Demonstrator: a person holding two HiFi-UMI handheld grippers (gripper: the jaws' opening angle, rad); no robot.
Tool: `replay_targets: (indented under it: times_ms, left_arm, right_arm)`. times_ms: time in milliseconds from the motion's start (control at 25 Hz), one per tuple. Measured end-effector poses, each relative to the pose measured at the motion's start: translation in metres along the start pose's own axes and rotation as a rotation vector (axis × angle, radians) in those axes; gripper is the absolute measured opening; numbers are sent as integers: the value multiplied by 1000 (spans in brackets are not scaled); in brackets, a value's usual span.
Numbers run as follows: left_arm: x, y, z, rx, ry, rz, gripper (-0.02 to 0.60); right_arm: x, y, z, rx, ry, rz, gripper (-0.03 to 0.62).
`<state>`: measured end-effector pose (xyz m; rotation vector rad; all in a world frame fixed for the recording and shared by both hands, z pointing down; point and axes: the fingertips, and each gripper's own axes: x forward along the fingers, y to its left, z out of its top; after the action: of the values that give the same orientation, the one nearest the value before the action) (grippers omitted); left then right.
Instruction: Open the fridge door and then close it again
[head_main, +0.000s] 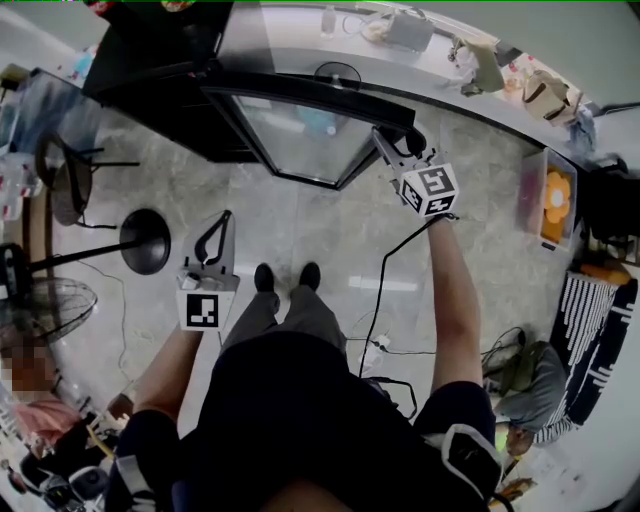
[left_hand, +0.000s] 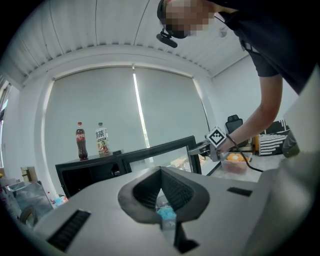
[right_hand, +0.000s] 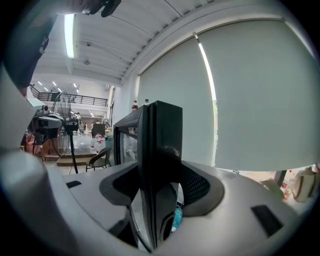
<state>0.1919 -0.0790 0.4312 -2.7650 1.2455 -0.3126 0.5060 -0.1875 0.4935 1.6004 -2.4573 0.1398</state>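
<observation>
The pale tiled floor (head_main: 300, 240) holds the fridge (head_main: 150, 60) at 11 o'clock. The fridge door (head_main: 300, 130) stands open, and the right gripper (head_main: 388, 143), the nearer one, clamps its upright free edge at 1 o'clock. The left gripper (head_main: 222, 222), clenched on nothing, hangs at 7 o'clock.

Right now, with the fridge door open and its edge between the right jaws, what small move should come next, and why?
Probably swing the fridge door back toward the fridge cabinet. The right hand-held gripper clamps the door's free edge, and the door already stands well open. The left hand-held gripper is shut and empty.
</observation>
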Motion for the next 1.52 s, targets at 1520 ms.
replay_targets:
  times_ms: [1520]
  left_arm:
    - [-56,-2,12,-2,-69,24,23]
  right_arm:
    - [-73,148,-10,38,10,-244,229]
